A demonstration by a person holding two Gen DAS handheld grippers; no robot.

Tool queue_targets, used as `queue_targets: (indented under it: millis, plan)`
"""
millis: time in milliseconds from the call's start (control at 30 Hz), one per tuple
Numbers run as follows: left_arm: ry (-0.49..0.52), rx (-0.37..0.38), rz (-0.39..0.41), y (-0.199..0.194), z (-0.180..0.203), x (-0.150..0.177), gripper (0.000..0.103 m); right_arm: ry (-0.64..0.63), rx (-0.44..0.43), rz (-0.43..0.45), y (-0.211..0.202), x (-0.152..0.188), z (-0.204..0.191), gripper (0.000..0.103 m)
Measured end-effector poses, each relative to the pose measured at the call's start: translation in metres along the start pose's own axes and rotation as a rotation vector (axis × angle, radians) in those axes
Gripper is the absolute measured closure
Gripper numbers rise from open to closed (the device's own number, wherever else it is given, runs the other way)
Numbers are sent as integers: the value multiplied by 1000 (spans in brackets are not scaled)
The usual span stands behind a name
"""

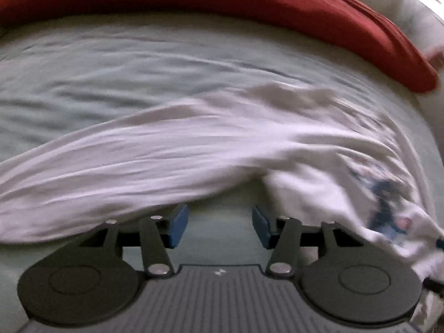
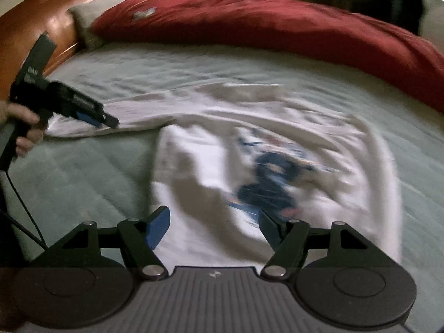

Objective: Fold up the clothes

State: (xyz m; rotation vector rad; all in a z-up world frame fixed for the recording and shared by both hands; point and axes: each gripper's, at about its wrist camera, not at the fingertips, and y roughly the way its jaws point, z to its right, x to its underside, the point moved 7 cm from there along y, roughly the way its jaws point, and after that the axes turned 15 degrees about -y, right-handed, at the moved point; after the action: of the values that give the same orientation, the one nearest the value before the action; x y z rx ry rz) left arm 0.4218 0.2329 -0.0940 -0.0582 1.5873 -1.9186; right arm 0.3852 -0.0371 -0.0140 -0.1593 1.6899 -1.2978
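Beyond white shirt point(image 2: 277, 166), red duvet point(image 2: 277, 27), wooden headboard point(image 2: 36, 19).

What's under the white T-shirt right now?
The white T-shirt lies on the pale green bedsheet, which shows all around it. Whether anything else sits beneath the shirt cannot be seen; the cloth covers it.

Shirt print point(image 2: 274, 177) blurred, unreadable
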Motion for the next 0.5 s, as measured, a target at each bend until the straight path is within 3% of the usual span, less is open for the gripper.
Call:
queue_targets:
  millis: [200, 333, 500]
  plan:
    - [222, 66, 0, 9, 86, 23, 43, 192, 256, -52, -51, 61, 52, 0]
    - [315, 109, -8, 9, 122, 34, 39, 270, 326, -184, -55, 113, 61, 0]
    - [372, 138, -30, 16, 145, 44, 38, 319, 309, -232, -33, 133, 46, 0]
